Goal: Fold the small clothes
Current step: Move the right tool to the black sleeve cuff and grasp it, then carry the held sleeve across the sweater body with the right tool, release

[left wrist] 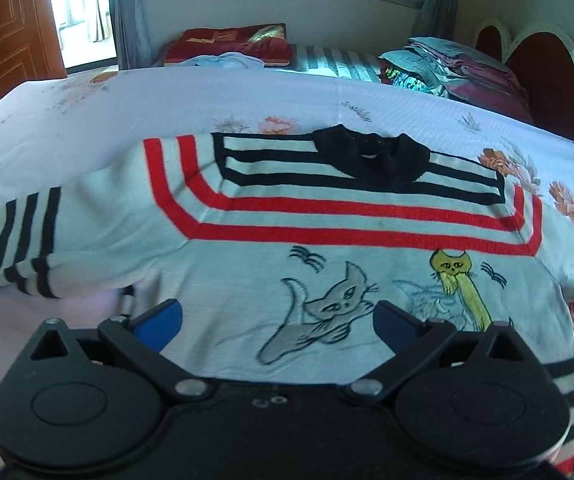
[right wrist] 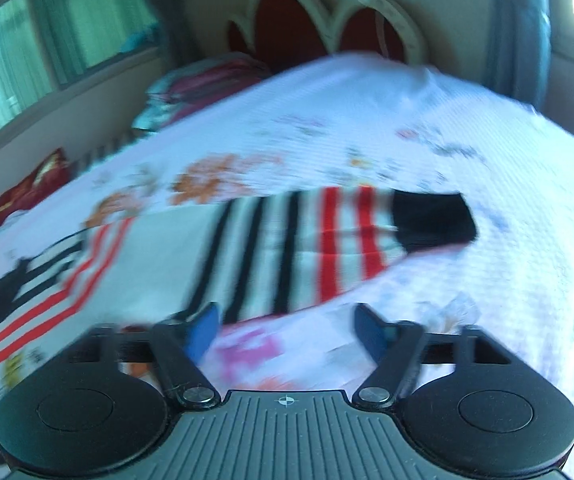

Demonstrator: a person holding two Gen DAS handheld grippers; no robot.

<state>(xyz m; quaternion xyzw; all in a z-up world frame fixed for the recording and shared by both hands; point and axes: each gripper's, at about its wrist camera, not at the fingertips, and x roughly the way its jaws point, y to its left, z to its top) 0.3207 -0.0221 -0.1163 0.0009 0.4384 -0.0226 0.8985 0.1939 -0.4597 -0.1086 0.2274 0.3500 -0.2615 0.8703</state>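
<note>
A small white sweater with red and black stripes, a black collar and embroidered cats lies flat on the floral bedspread. My left gripper is open and empty, just above the sweater's lower front. The left sleeve is spread out to the left. In the blurred right wrist view, the right sleeve with its black cuff stretches out to the right. My right gripper is open and empty, just below that sleeve's lower edge.
A pile of folded clothes and a red cushion lie at the far side of the bed. A red scalloped headboard stands at the bed's end. A wooden door is at the far left.
</note>
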